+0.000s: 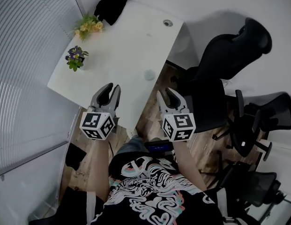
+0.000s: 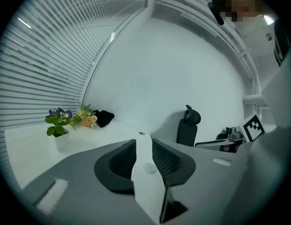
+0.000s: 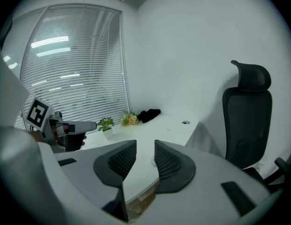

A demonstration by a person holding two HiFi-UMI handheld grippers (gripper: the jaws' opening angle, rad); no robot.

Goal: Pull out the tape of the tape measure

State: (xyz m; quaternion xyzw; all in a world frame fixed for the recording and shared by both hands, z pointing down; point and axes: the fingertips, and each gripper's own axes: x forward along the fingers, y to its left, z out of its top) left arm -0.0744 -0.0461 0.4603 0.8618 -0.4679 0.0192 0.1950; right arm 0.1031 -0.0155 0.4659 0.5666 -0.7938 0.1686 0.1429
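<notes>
Left gripper (image 1: 114,86) and right gripper (image 1: 165,91) hover empty, jaws apart, before the white table (image 1: 122,46). A round object (image 1: 149,74) lies on it beyond them.

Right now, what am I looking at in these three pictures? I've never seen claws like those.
No robot here: a person holds a two-jaw gripper in each hand. One picture comes from a camera on the person's head, looking down; the other two cameras ride on the left gripper and right gripper, looking along their jaws. Both are open and hold nothing. On the white desk stand a potted plant with purple flowers, a yellow flower bunch, a black bundle and a small round pale object, too small to identify.
</notes>
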